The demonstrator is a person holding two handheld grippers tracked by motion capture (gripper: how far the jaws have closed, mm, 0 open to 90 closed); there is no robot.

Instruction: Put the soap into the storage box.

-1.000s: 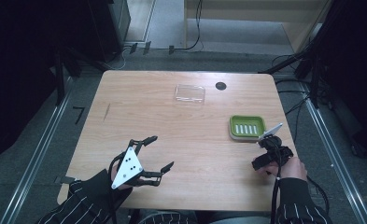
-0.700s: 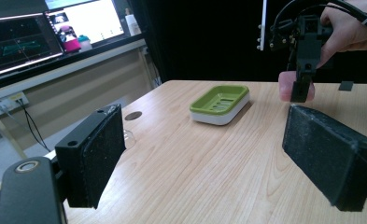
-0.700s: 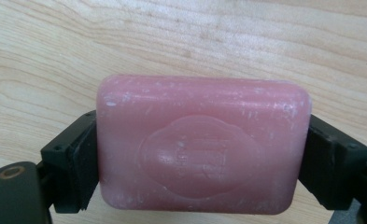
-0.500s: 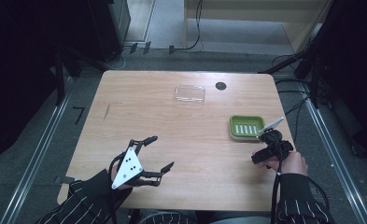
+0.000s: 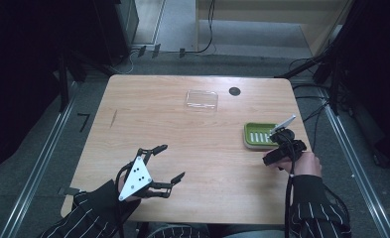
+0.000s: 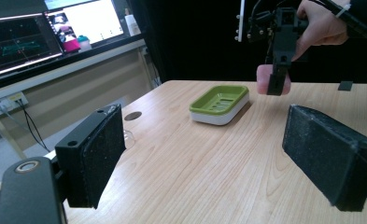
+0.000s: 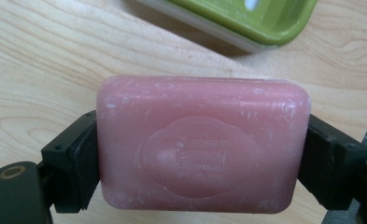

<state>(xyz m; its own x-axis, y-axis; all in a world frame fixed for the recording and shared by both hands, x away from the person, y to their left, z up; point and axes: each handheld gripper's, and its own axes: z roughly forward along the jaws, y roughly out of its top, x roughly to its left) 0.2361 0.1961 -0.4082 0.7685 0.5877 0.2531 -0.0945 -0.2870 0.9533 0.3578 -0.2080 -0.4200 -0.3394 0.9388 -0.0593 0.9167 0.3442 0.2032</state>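
1. The right gripper (image 7: 202, 154) has its fingers (image 7: 74, 161) clamped on the two short ends of a pink bar of soap (image 7: 202, 144), which fills the gap between them; an oval stamp shows on the bar's broad face.
2. In the left gripper view the bar of soap (image 6: 264, 79) hangs clear of the worktop (image 6: 195, 154), held by the right gripper (image 6: 277, 79) that points down from a hand (image 6: 319, 25) above it.
3. The soap sits just beside the green soap dish (image 6: 219, 103), on the side towards the person, not over it and not touching it.
4. In the high view the right gripper (image 5: 281, 148) is near the worktop's right edge, directly below the soap dish (image 5: 260, 135) in the picture.
5. The left gripper (image 5: 170, 163) rests at the front left of the worktop (image 5: 182, 129), its fingers (image 6: 97, 158) spread wide apart with nothing between them, well apart from the soap.
6. A clear plastic lid (image 5: 202, 99) lies near the far edge of the worktop, with a small dark round mark (image 5: 234, 91) just to its right.
7. Striped sleeves (image 5: 314, 208) cover both forearms.
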